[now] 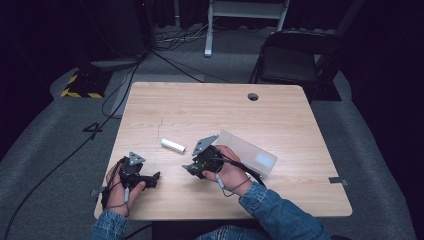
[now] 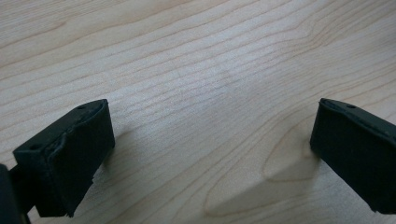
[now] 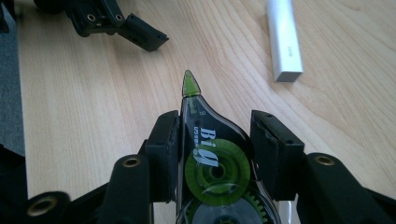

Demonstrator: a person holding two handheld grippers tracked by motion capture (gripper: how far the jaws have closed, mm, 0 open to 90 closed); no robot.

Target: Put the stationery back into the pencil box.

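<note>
My right gripper (image 3: 215,127) is shut on a correction tape dispenser (image 3: 210,154) with a clear body, green wheels and a green tip that points forward just above the wood. In the high view the right gripper (image 1: 190,169) sits at the table's near middle. A white oblong cap (image 1: 173,145) lies just beyond it, the same white cap (image 3: 284,39) lying at the upper right in the right gripper view. My left gripper (image 1: 155,178) rests low at the near left with its jaws wide apart. Between its fingertips (image 2: 210,135) there is bare wood.
A clear plastic package (image 1: 248,152) lies to the right of my right hand on the wooden table (image 1: 280,120), which has a cable hole (image 1: 253,96) at the far side. A black chair (image 1: 292,60) stands beyond the table. Cables run across the floor at left.
</note>
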